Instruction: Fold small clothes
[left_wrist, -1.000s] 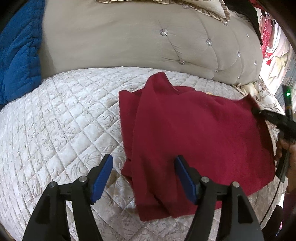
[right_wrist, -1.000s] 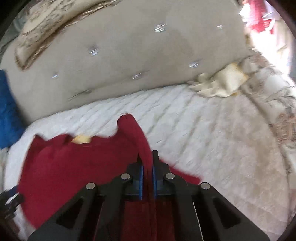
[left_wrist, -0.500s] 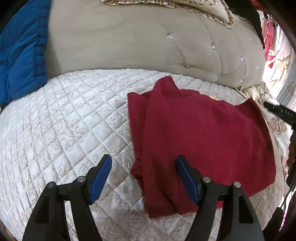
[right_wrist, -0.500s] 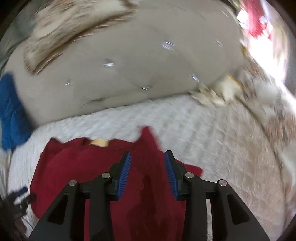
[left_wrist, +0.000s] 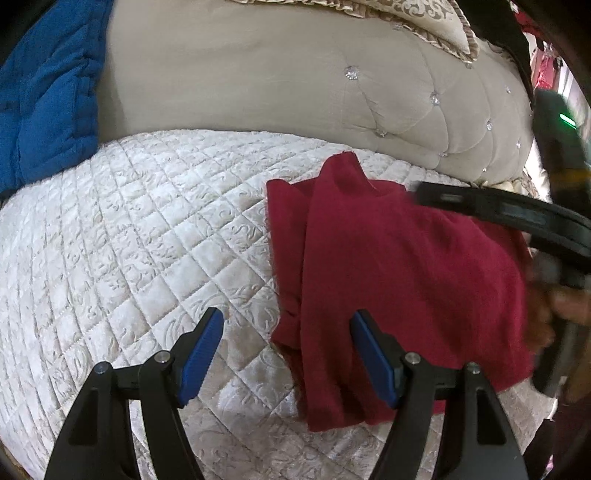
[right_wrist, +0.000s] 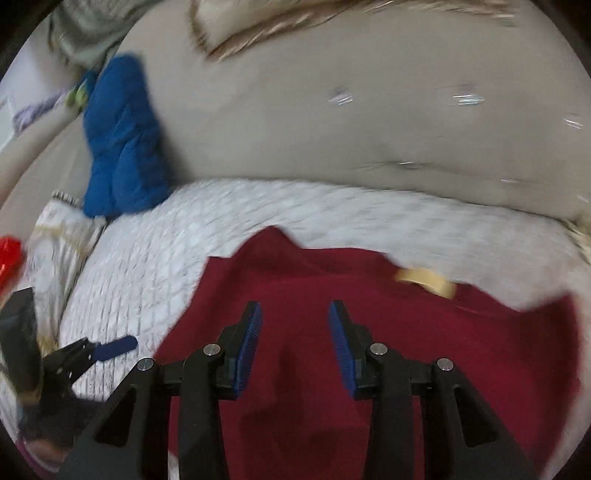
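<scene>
1 tan label (right_wrist: 424, 277), writing unreadable

White quilted mattress (left_wrist: 147, 236), beige tufted headboard (left_wrist: 277, 81), blue blanket (left_wrist: 48, 99) at its left, patterned pillow (left_wrist: 417, 14) on top

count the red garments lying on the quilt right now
1. The red garment lies partly folded on the white quilt, below the beige headboard; more could sit outside both views.
</scene>
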